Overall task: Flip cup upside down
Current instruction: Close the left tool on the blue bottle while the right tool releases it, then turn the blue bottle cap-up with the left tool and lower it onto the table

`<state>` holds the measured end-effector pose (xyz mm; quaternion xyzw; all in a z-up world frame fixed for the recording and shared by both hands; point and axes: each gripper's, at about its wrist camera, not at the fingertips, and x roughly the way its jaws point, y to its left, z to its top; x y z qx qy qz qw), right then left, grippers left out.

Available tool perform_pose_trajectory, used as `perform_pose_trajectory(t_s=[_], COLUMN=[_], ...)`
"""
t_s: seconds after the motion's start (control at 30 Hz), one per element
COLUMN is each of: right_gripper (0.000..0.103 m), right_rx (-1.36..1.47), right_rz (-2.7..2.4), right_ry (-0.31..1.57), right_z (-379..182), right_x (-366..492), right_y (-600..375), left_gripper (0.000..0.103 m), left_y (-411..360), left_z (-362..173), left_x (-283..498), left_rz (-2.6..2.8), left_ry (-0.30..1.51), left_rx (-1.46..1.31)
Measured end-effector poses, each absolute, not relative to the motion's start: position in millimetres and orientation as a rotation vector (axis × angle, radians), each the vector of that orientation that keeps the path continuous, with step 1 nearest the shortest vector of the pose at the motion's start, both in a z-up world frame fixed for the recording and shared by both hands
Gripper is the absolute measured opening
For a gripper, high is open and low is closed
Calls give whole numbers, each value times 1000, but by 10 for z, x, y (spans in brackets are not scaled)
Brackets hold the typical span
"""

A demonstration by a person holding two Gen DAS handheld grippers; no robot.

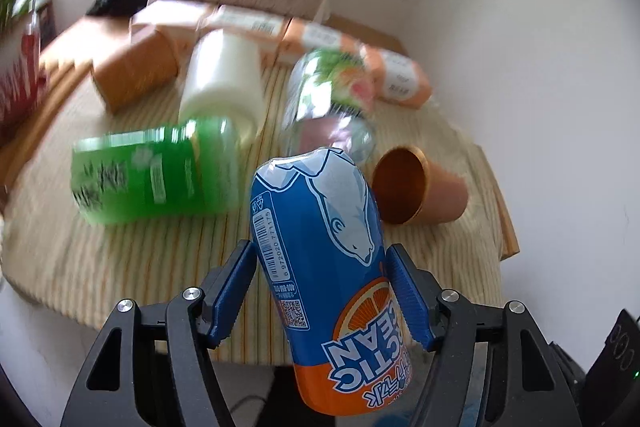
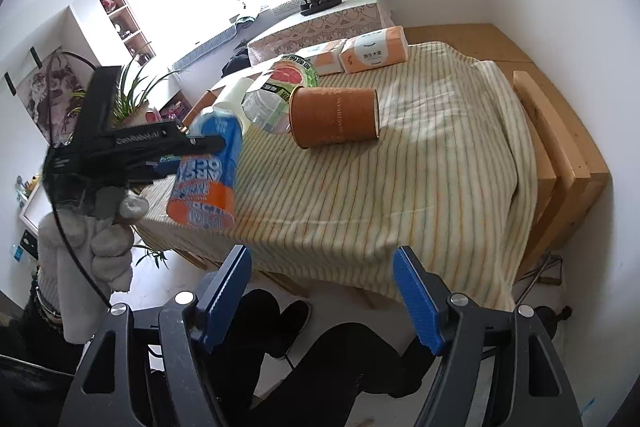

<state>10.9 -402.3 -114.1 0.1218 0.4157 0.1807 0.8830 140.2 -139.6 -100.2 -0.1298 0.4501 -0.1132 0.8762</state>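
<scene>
The striped cloth (image 2: 400,163) covers the table. Centre frame on it, the orange paper cup (image 2: 334,117) lies sideways, its inside showing nothing. At left, the left gripper (image 1: 324,291) clamps the inverted blue-and-orange drink can (image 1: 320,267) off the cloth. The right gripper (image 2: 322,291) at the bottom gapes wide around nothing.

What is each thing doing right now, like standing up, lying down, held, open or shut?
Blue and orange drink can: held off the table, upside down.
Left gripper: shut on the can.
Right gripper: open, empty.
Brown paper cup: lying on its side.
Green plastic bottle: lying down.
</scene>
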Motion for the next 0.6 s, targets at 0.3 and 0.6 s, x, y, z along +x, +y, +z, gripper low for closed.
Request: perform_pose_trajectory(t_s=[0.3,0.6], right_gripper=[70,70], right_rx=[267,294], right_rz=[372,340], right_ry=[881,911], right_z=[-1202,-1316], right_x=[145,172], right_y=[-3907,-3921], left_gripper=[71,71], left_y=[-1705,-1973], left_z=[-839,-978], left_x=[1415,1272], left_rz=[-205,-194], left_ry=[674,479], left_rx=[-52,156])
